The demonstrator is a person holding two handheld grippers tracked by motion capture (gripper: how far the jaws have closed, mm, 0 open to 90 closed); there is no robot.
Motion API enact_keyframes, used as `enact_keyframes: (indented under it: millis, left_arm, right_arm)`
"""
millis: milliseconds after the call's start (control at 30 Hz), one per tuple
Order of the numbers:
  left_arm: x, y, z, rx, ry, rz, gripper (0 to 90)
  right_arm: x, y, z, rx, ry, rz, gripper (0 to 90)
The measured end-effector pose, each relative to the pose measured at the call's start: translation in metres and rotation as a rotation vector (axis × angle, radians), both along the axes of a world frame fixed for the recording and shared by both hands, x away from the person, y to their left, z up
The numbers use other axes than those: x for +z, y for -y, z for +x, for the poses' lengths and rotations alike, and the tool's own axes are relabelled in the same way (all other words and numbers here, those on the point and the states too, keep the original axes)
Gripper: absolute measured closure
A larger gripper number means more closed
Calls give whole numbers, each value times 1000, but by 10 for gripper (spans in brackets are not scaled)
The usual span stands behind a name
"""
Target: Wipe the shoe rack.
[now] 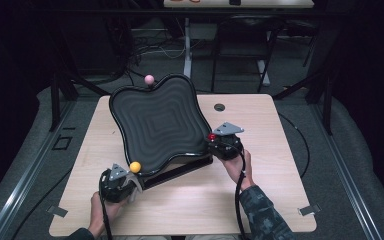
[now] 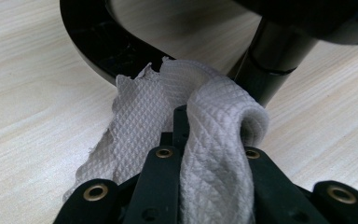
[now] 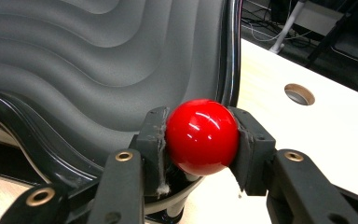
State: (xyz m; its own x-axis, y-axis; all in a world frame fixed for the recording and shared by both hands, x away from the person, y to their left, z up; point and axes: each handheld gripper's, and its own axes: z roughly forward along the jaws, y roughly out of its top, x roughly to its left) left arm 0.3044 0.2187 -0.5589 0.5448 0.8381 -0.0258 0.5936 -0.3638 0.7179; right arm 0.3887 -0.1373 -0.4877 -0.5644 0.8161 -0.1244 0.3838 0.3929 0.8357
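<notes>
A black tray (image 1: 155, 120) with a rippled, stepped surface stands tilted on a black stand on the wooden table. Round knobs sit at its corners: pink (image 1: 149, 79) at the far edge, yellow (image 1: 135, 167) at the near left, red (image 1: 212, 136) at the right. My right gripper (image 1: 216, 142) is shut on the red knob (image 3: 201, 135), its pads pressing both sides beside the tray's rim (image 3: 230, 56). My left gripper (image 1: 131, 181) is shut on a folded white paper towel (image 2: 205, 116), low by the stand's curved base (image 2: 102, 46) and post (image 2: 272, 60).
The table (image 1: 260, 190) has a round cable hole (image 1: 219, 107) at the back right, seen also as the hole (image 3: 299, 94) in the right gripper view. Dark frames, table legs and cables stand behind the table. Cables trail from both grippers toward the near edge.
</notes>
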Motion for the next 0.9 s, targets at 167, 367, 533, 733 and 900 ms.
enact_keyframes:
  millis: [167, 367, 533, 733, 900]
  left_arm:
    - [9, -2, -4, 2, 29, -28, 847]
    - [24, -7, -13, 1, 85, -83, 845]
    - [23, -7, -13, -4, 90, -82, 846]
    - [7, -3, -8, -15, 45, -23, 848]
    - [-8, 1, -3, -38, 13, 16, 849]
  right_arm:
    - [0, 0, 0, -8, -4, -3, 600]
    - [0, 0, 0, -5, -5, 0, 600]
    - [0, -1, 0, -5, -6, 0, 600]
    - [0, -1, 0, -8, -5, -4, 600]
    - [0, 0, 0, -9, -8, 1, 600]
